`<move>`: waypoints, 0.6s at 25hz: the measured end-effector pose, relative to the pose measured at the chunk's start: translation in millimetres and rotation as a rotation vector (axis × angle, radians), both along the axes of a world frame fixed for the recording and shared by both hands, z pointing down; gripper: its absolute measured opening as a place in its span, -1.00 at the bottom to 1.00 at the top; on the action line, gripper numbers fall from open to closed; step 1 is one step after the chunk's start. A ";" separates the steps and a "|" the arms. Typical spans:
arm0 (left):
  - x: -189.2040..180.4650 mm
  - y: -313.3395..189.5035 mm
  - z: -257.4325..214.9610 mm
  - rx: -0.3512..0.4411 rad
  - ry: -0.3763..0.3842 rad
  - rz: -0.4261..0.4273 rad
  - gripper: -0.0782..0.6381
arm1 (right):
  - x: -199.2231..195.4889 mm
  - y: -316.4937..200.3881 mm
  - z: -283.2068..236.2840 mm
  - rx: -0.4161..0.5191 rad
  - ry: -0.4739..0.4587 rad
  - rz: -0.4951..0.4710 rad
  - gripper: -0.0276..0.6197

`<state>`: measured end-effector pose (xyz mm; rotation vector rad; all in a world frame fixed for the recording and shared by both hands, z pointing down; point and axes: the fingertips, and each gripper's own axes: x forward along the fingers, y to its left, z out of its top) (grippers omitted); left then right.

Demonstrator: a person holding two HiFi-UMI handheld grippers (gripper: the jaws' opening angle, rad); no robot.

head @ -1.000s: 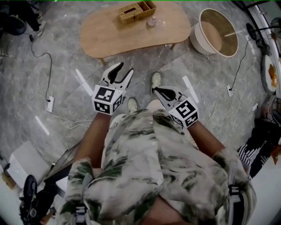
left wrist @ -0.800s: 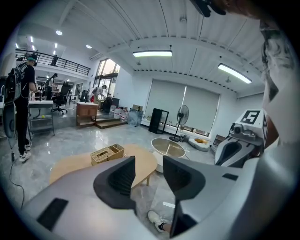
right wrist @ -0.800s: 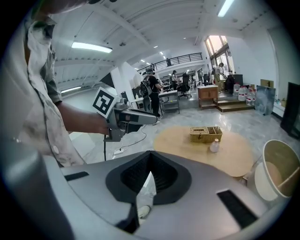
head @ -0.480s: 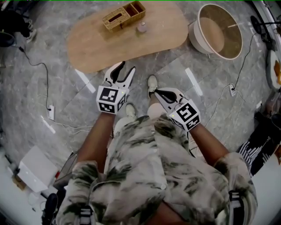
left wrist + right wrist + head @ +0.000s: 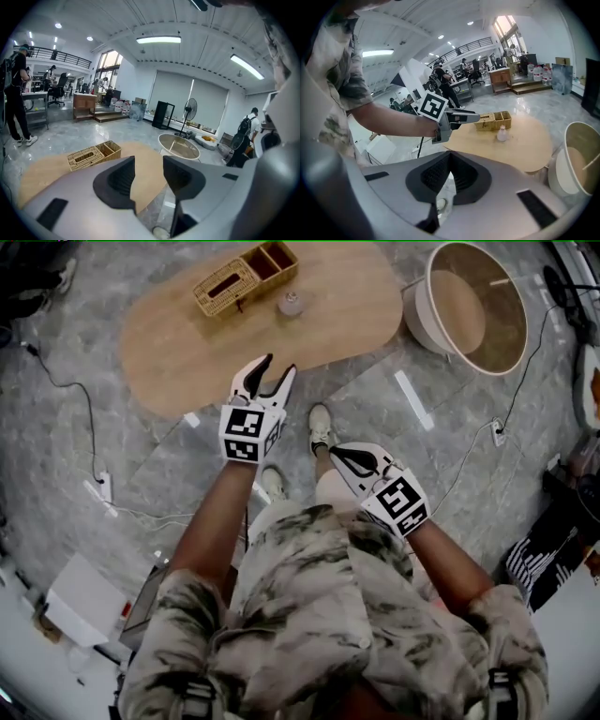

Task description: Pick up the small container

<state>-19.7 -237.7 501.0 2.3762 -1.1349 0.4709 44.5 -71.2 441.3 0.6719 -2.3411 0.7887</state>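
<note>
Small container (image 5: 290, 304): pale, upright on the wooden worktop (image 5: 187, 343), near its far edge and just beside the right end of the wicker basket (image 5: 246, 276).

Left tongs (image 5: 277, 367): I see them spread with nothing between them, over the worktop's near edge, well apart from the container.

Right tongs (image 5: 335, 452): I see them pressed together and empty, above the floor off the near edge.

Round tub (image 5: 469, 306): on the floor beyond the worktop's right end.
</note>
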 end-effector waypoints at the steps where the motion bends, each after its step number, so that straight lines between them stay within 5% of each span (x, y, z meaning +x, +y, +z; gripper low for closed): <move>1: 2.7 -8.4 10.7 -0.009 -0.007 -0.004 -0.26 | 4.6 -5.9 5.4 -0.008 0.004 0.004 -0.85; 15: 37.9 -105.4 141.5 -0.101 -0.078 -0.065 -0.22 | 49.1 -76.2 98.9 -0.137 0.033 -0.012 -0.85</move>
